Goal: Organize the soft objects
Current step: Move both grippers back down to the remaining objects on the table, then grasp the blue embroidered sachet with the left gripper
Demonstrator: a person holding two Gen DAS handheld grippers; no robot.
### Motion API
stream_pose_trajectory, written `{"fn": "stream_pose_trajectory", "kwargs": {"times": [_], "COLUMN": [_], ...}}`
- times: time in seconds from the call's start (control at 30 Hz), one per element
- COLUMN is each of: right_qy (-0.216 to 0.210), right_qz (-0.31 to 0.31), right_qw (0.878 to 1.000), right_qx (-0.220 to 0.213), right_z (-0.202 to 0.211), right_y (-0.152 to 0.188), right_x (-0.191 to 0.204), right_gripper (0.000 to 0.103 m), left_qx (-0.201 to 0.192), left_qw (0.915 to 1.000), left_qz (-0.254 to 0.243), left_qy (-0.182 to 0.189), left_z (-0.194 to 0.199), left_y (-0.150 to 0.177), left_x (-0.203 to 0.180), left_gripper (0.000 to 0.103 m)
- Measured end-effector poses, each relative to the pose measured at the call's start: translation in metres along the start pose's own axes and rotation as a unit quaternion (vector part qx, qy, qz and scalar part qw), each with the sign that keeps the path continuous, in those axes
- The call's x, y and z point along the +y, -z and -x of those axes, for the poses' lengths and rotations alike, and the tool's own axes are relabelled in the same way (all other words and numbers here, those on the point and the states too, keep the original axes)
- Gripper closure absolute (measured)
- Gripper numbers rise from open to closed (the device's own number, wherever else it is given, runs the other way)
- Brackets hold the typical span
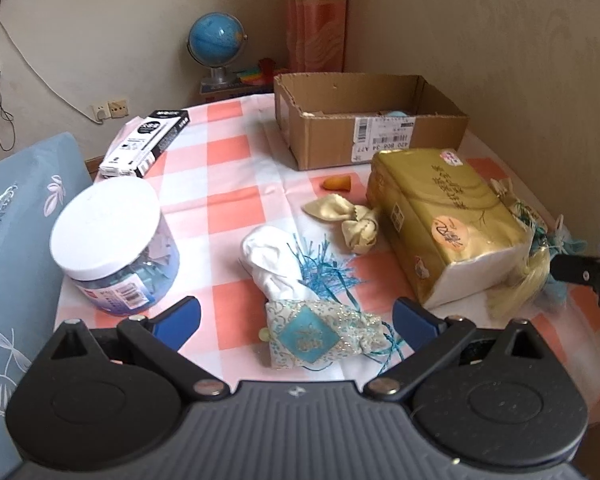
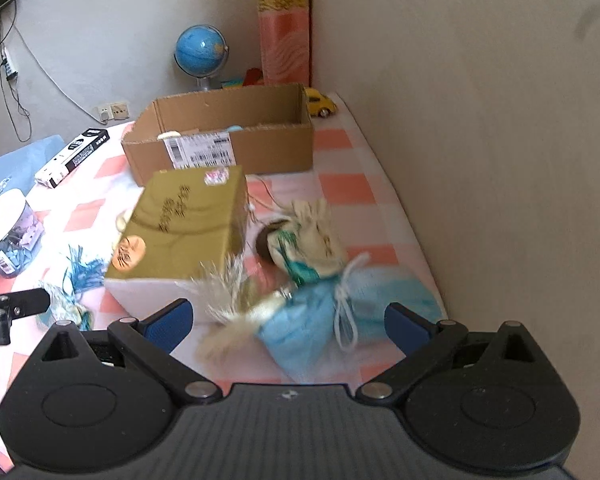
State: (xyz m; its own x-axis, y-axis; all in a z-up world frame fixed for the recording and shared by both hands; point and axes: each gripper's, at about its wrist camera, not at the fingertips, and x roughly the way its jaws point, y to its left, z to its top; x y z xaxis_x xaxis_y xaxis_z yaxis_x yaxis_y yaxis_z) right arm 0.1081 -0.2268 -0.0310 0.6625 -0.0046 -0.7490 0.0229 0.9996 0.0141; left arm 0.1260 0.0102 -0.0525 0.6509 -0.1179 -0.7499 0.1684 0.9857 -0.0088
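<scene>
Both grippers are held wide open w/ nothing gripped. Landmark used here: the gold tissue pack in the middle of the worktop.

Left gripper is parked just above a patterned sachet w/ a blue diamond patch, which is found on the near-left side of the pack, right btwn the blue pads. Its long axis is laid roughly across the gap, pad to pad, so a wrist turn is prob needed before closing. A white cloth & a cream bow pouch are seen left of the pack too.

Right gripper is hovered over a light blue pouch on the pack's right side; that view is blurred. The cardboard box is sat behind the pack, likely the drop spot.
</scene>
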Motion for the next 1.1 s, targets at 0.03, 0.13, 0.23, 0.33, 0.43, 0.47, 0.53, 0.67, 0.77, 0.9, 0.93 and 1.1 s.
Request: {"fn": "stream_pose_trajectory", "kwargs": {"times": [0.03, 0.13, 0.23, 0.33, 0.43, 0.47, 0.53, 0.67, 0.77, 0.9, 0.93, 1.1], "right_qy": [0.0, -0.002, -0.001, 0.0, -0.001, -0.002, -0.004, -0.001, -0.001, -0.002, -0.003, -0.005], "right_qz": [-0.004, -0.013, -0.015, -0.011, -0.012, -0.013, -0.016, -0.016, -0.018, -0.021, -0.021, -0.018], "right_qw": [1.0, 1.0, 1.0, 1.0, 1.0, 1.0, 1.0, 1.0, 1.0, 1.0, 1.0, 1.0], "right_qx": [0.002, 0.006, 0.009, 0.009, 0.007, 0.007, 0.008, 0.008, 0.006, 0.005, 0.005, 0.002], "right_z": [-0.001, -0.003, -0.006, -0.008, -0.01, -0.011, -0.013, -0.015, -0.015, -0.015, -0.015, -0.014], "right_y": [0.003, 0.009, 0.012, 0.013, 0.015, 0.015, 0.016, 0.018, 0.019, 0.019, 0.019, 0.019], "right_x": [-0.002, -0.007, -0.009, -0.01, -0.012, -0.013, -0.014, -0.017, -0.02, -0.023, -0.023, -0.022], "right_gripper": [0.0, 0.0, 0.0, 0.0, 0.0, 0.0, 0.0, 0.0, 0.0, 0.0, 0.0, 0.0], "left_qx": [0.003, 0.012, 0.017, 0.022, 0.025, 0.027, 0.029, 0.033, 0.038, 0.041, 0.041, 0.041], "left_qw": [1.0, 0.9999, 0.9998, 0.9997, 0.9996, 0.9996, 0.9994, 0.9993, 0.9989, 0.9986, 0.9986, 0.9982], "left_qz": [0.001, 0.003, 0.002, 0.004, 0.006, 0.006, 0.008, 0.009, 0.017, 0.026, 0.025, 0.032], "left_qy": [0.002, 0.003, 0.006, 0.009, 0.009, 0.01, 0.014, 0.016, 0.019, 0.022, 0.021, 0.029], "left_z": [-0.003, -0.012, -0.019, -0.023, -0.027, -0.028, -0.03, -0.034, -0.037, -0.039, -0.04, -0.039], "left_y": [0.0, 0.0, 0.002, 0.004, 0.005, 0.005, 0.006, 0.007, 0.008, 0.01, 0.01, 0.01], "left_x": [-0.001, -0.002, -0.004, -0.006, -0.007, -0.007, -0.008, -0.011, -0.011, -0.01, -0.01, -0.009], "left_gripper": [0.001, 0.001, 0.002, 0.002, 0.004, 0.004, 0.004, 0.007, 0.016, 0.017, 0.018, 0.031]}}
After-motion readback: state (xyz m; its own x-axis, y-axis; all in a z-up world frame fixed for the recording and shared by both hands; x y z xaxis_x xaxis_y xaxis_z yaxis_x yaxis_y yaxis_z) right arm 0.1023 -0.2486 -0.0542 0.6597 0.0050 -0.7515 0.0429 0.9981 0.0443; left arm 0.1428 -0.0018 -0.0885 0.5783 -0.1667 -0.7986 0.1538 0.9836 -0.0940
